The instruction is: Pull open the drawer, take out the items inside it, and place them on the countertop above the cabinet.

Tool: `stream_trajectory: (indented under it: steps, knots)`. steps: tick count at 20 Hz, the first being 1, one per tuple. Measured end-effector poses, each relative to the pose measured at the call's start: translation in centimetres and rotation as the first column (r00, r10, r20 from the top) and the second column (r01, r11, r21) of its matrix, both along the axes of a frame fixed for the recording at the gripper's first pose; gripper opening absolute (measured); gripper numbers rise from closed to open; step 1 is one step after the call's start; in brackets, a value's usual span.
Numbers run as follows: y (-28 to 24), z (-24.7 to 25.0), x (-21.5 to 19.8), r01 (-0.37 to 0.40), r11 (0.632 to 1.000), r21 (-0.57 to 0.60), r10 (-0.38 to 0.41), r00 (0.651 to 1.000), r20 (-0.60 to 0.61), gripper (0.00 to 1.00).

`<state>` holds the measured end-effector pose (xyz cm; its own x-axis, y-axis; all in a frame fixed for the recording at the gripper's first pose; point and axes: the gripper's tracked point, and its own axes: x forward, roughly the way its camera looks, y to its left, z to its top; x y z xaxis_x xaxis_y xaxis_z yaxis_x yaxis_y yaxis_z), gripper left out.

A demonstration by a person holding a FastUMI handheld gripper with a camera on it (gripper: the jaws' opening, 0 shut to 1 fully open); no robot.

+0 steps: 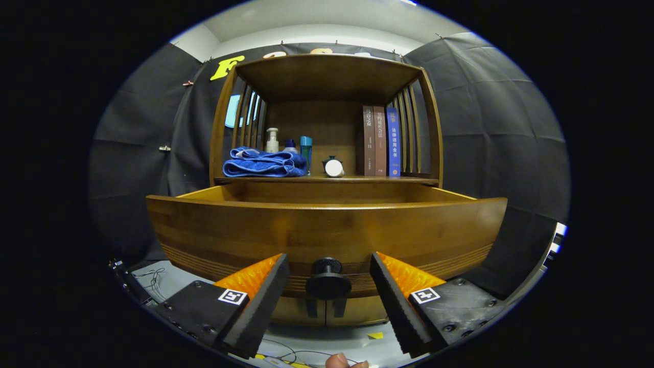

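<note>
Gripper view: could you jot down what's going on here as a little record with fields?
drawer: pulled out, contents hidden behind its front
knob: round, dark, between the fingers, untouched
gripper: open, fingers either side of the knob
countertop: above the drawer
on countertop: folded blue towel, bottles, small round jar, three upright books

We see the drawer (pixel 327 230) front in glossy, varnished wood with fine grooves low down, its knob (pixel 327 280) matt dark plastic. The countertop (pixel 327 179) and cabinet (pixel 327 76) show the same smooth wood. The towel (pixel 263 162) is soft cloth (folded, plush), the books (pixel 380 140) paper-bound. The hand-held gripper (pixel 329 286), spread apart around the knob, has ribbed fingers (pixel 258 306).
</note>
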<state>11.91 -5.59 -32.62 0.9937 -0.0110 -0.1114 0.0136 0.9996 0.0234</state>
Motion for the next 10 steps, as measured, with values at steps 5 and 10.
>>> stream_trajectory:
  steps: [5,10]
  knots:
    - [0.2,0.4,0.0,-0.006,1.0,-0.021,0.006,0.999,0.033,0.99]
    - [0.2,0.7,2.0,-0.011,1.0,0.014,0.011,1.0,0.011,0.99]
